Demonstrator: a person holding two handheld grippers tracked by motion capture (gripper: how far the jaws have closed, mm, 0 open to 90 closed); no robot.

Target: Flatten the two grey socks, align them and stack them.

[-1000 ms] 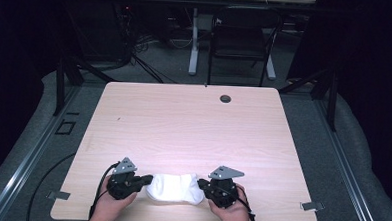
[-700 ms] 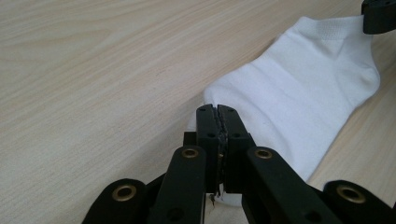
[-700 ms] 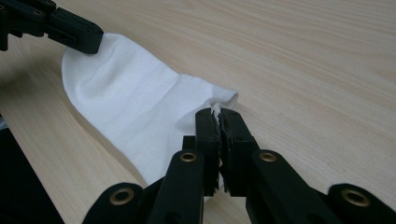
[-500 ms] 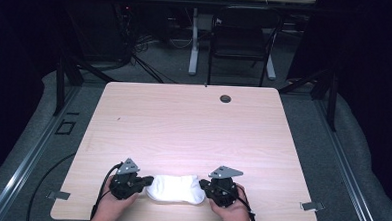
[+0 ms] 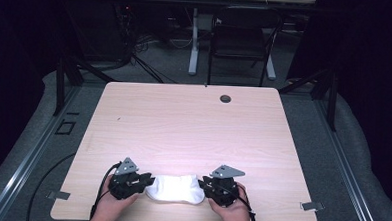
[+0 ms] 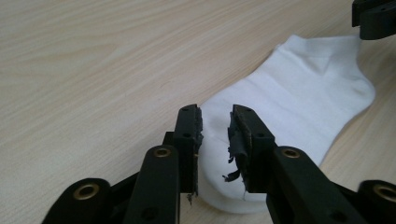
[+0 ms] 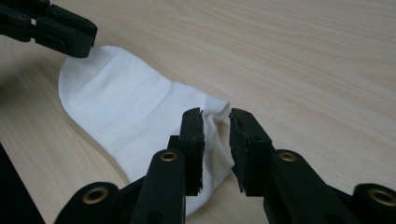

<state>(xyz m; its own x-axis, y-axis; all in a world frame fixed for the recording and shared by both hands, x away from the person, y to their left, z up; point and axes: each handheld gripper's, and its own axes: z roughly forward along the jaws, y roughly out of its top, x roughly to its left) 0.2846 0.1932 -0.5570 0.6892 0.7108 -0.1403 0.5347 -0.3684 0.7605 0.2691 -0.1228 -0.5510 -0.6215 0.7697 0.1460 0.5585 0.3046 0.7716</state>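
A white ankle sock [image 5: 175, 189] lies flat on the wooden table [image 5: 193, 125] near its front edge. My left gripper [image 5: 148, 181] is at the sock's left end, the toe. In the left gripper view its jaws [image 6: 215, 114] stand a narrow gap apart over the sock [image 6: 303, 102], open. My right gripper [image 5: 203, 185] is at the right end. Its jaws [image 7: 216, 116] are also slightly apart, with the wrinkled cuff of the sock [image 7: 121, 107] between them. Each gripper view shows the other gripper's tip at the sock's far end.
A dark round grommet [image 5: 225, 98] sits near the table's far edge. A black chair [image 5: 242, 42] and a desk leg [image 5: 194, 40] stand beyond the table. Both of the person's hands rest at the front edge.
The sock looks a little flatter on the table than a second ago. Both grippers have hardly moved.
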